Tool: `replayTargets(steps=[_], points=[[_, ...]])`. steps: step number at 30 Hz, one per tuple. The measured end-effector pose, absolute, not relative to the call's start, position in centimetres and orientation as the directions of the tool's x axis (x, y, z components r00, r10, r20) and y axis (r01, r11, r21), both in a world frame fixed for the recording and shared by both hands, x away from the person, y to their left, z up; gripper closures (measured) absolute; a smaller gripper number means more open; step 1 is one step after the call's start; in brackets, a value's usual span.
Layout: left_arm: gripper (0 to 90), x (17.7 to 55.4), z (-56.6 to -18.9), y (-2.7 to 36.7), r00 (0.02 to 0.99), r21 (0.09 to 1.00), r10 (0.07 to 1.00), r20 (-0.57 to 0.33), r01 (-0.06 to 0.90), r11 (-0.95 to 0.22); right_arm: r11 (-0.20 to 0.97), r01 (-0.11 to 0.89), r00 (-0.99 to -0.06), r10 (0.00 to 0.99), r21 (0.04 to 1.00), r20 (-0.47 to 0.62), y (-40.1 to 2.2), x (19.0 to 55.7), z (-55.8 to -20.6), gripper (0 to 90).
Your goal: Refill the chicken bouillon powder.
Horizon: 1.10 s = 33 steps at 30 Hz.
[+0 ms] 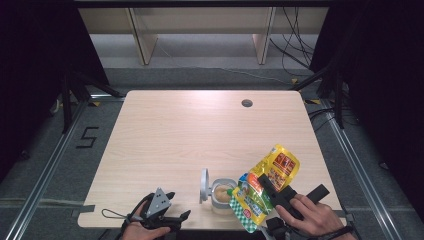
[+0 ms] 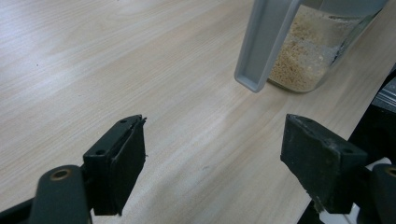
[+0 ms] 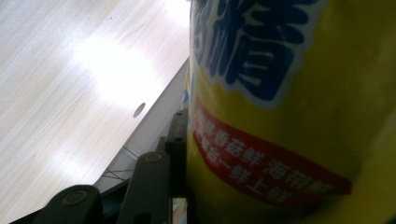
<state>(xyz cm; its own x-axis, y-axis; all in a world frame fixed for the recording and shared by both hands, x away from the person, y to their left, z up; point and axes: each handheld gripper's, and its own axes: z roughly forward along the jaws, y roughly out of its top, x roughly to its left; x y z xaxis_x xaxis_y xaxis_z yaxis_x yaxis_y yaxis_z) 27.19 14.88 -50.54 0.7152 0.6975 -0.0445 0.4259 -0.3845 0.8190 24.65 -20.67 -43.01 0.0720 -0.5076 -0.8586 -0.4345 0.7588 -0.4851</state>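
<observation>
**Pouring into the jar**

Your right gripper [image 1: 270,192] clamps the tilted pouch [image 1: 265,187], its mouth just above the jar [image 1: 222,195]. Left gripper [image 2: 212,163] waits wide, left of the jar. Next: tip further, keeping the mouth over the jar.

The pale, light-wood-grained desk [image 1: 175,135] carries a clear glass jar [image 1: 223,195] of beige granules with a grey hinged lid [image 1: 204,185] standing open. Just right of the jar is a yellow foil pouch [image 1: 267,187] with a red label band, blue lettering outlined in white, an orange patch and a green-and-white chequered bottom edge. The black right tool [image 1: 272,192] contrasts against that yellow. Left of the jar, the black left tool [image 1: 172,212] bears a grey triangular plate.
</observation>
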Motion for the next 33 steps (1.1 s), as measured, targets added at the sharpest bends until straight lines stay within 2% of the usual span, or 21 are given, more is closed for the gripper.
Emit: replayTargets(steps=[33], points=[[21.3,27.19,-50.52,14.9,0.717,0.819,0.696,-0.045,0.426,-0.385,0.754,-0.437,0.077,-0.511,-0.49,-0.856,-20.76,24.78,-42.91,66.2]])
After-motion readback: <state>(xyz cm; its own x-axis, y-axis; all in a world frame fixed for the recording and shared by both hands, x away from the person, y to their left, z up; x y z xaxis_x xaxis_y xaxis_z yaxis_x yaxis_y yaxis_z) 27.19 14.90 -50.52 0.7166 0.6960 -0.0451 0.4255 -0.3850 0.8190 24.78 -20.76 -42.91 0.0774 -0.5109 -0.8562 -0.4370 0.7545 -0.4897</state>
